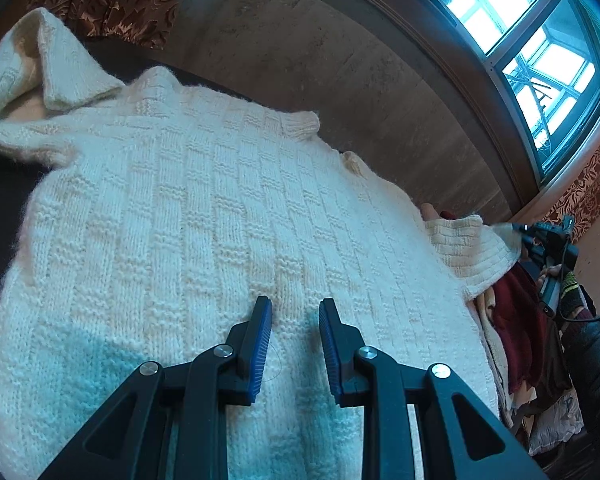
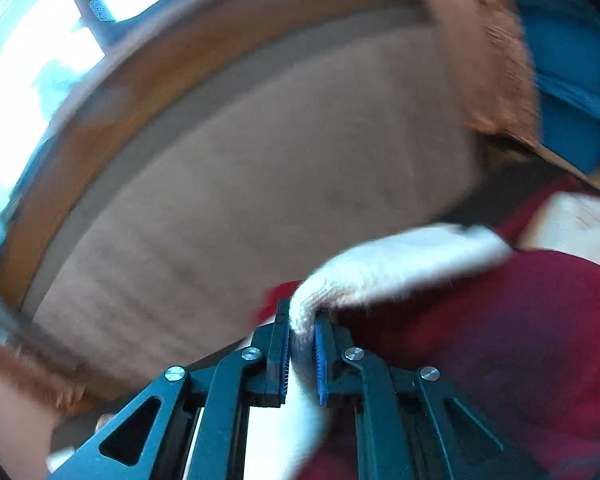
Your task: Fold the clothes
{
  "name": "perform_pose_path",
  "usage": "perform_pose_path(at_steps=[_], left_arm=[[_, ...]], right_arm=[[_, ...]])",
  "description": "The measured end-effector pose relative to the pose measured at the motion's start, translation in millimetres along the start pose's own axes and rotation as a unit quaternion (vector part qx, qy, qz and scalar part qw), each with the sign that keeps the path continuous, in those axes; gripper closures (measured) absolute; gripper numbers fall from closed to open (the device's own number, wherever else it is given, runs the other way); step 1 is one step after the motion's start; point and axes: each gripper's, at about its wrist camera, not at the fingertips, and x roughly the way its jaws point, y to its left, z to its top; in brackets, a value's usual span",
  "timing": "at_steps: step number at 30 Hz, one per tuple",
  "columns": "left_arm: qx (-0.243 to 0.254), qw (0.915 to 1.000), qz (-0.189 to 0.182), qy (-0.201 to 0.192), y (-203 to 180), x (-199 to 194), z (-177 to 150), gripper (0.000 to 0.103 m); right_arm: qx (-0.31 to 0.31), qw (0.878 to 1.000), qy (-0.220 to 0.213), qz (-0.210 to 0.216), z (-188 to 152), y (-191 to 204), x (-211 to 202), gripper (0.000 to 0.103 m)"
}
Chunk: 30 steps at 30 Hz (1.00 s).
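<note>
Nearest the left wrist camera, the left gripper [image 1: 295, 312] hovered low over the body of the cream knitted sweater [image 1: 204, 216], its blue-padded fingers [image 1: 260, 340] a little apart with only flat knit showing in the gap. Whether the tips pressed into the wool could not be told. I judged it was parked there to pin the body down, so the garment would not slide while the other side was pulled.

The sweater lay spread flat on a dark surface [image 1: 0, 208], hem toward the camera, which suited folding the sides inward. Its far collar or hood [image 1: 40, 64] stood up loosely at the upper left.

Further right, the sleeve cuff [image 1: 472, 248] was lifted off the surface and drawn out sideways toward the right gripper [image 1: 520, 234], held by a person's gloved hand [image 1: 568, 288]. In the right wrist view, the right gripper [image 2: 302, 334] was clenched on the cuff [image 2: 380, 268], white knit squeezed between its pads. The sleeve looked to be held by its end so that its whole length could be carried across the body.

Under that sleeve lay a heap of other clothes [image 1: 516, 328], dark red among them, probably waiting their turn. Beyond stood a plain wall [image 1: 300, 60] and a bright window [image 1: 540, 40].
</note>
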Motion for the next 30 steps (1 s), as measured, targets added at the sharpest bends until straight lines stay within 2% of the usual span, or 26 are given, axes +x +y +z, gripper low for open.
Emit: perform_pose_path(at_steps=[4,8,11,14,17,19,23,25,29,30], left_arm=[[0.001,1.0000,-0.003,0.001,-1.1,2.9,2.1,0.079],[-0.003,1.0000,-0.007,0.001,1.0,1.0,1.5,0.079],[-0.007,0.9999,-0.012,0.001,3.3,-0.5,1.3,0.079],[-0.011,0.9998,-0.016,0.001,5.0,-1.8,0.7,0.079],[-0.016,0.9996,-0.022,0.001,8.7,-3.1,0.3,0.079],[-0.019,0.9995,-0.027,0.001,10.3,-3.6,0.4,0.079],[-0.032,0.9991,-0.022,0.017,8.7,-3.8,5.0,0.079],[-0.045,0.9983,-0.013,0.034,4.3,-3.0,11.3,0.078],[-0.102,0.9888,-0.081,0.074,-14.6,17.8,35.6,0.078],[-0.104,0.9878,-0.087,0.078,-21.8,23.2,40.3,0.078]], right_arm=[[-0.065,0.994,0.038,0.084,-34.7,70.0,11.7,0.092],[-0.122,0.978,0.094,0.142,-97.1,136.7,30.7,0.092],[-0.161,0.964,0.135,0.162,-152.7,178.4,42.1,0.092],[-0.196,0.953,0.167,0.162,-205.7,207.4,50.7,0.092],[-0.236,0.944,0.179,0.144,-235.9,218.8,52.5,0.091],[-0.253,0.941,0.178,0.136,-249.6,221.6,45.6,0.084],[-0.248,0.945,0.147,0.152,-248.0,208.0,8.9,0.052],[-0.251,0.945,0.141,0.155,-256.1,197.0,-10.6,0.047],[-0.266,0.941,0.155,0.139,-282.5,175.0,-29.5,0.044],[-0.269,0.940,0.161,0.132,-289.5,169.3,-30.2,0.043]])
